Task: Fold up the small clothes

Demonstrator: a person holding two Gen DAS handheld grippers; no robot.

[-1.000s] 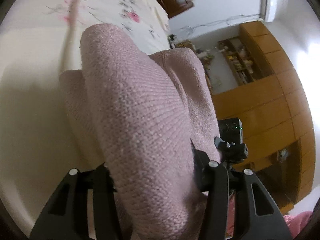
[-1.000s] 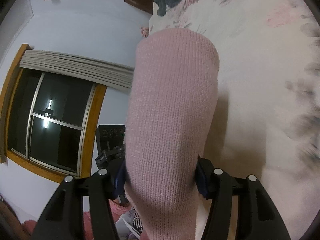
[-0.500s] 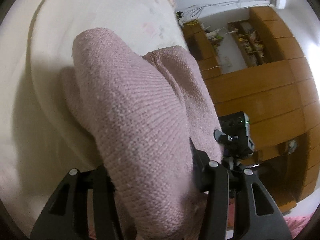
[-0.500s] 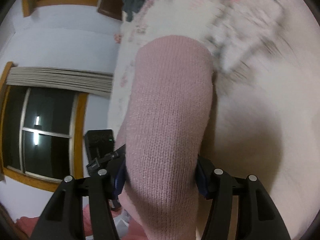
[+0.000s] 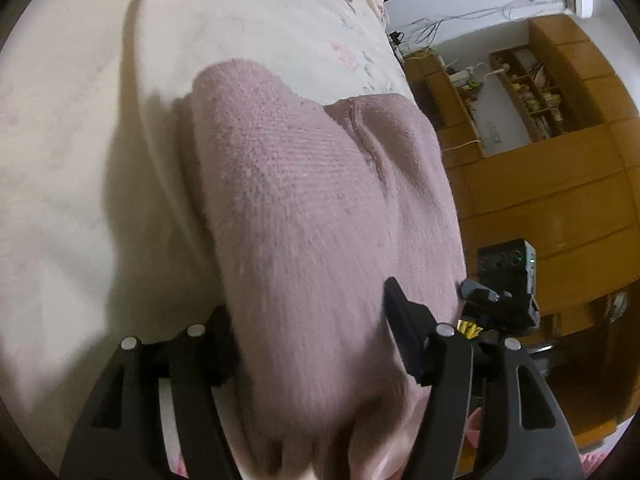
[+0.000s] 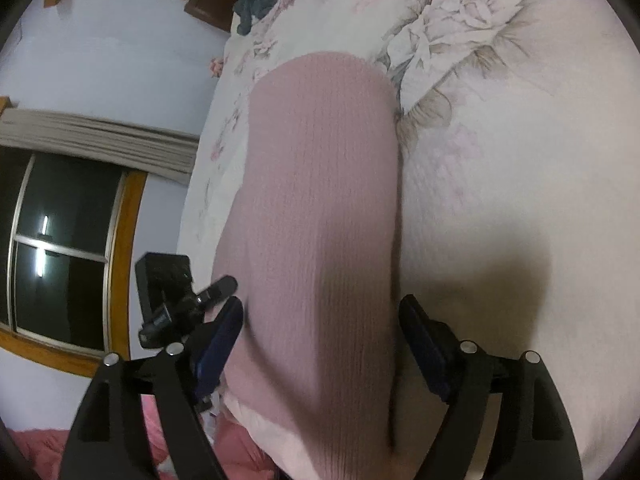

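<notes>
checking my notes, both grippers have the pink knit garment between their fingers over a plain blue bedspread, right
Not quite. The bedspread is cream white with a pink floral print, not plain blue; the right wrist view shows the flowers clearly. The rest holds: the pink knit garment sits between the fingers of the left gripper and of the right gripper.

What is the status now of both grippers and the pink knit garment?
Left gripper shut on pink knit garment. Right gripper: fingers flank the garment, grip unclear. Garment hangs forward over floral bedspread. Nothing in the way.
</notes>
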